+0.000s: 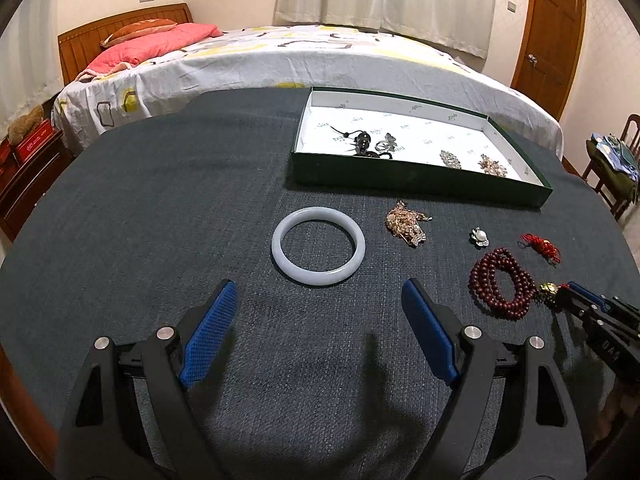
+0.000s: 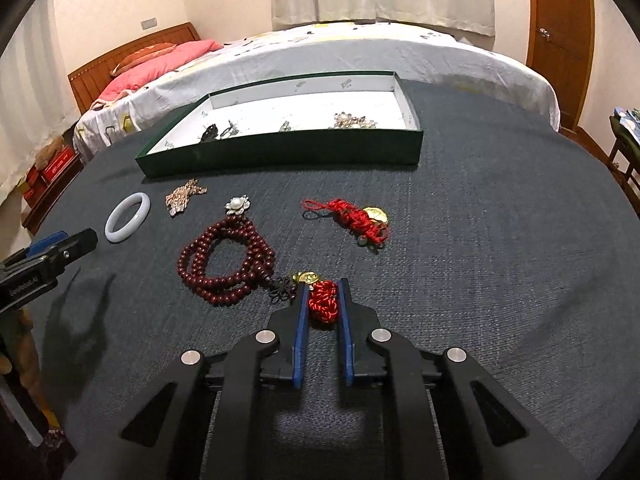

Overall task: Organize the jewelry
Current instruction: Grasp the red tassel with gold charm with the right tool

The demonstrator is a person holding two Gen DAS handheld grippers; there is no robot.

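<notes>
My left gripper (image 1: 318,294) is open and empty, just short of a pale jade bangle (image 1: 318,246) lying flat on the dark cloth. My right gripper (image 2: 323,286) is shut on the red knot (image 2: 323,304) at the end of a dark red bead necklace (image 2: 224,264), which still lies on the cloth. A gold brooch (image 1: 408,224), a pearl flower pin (image 1: 479,237) and a red knotted charm (image 2: 352,218) lie loose nearby. The green box (image 1: 416,178) holds several pieces.
The table is covered in dark grey cloth (image 1: 180,200). A bed (image 1: 280,56) stands right behind it. A chair (image 1: 616,160) is at the far right and a wooden door (image 1: 552,32) behind.
</notes>
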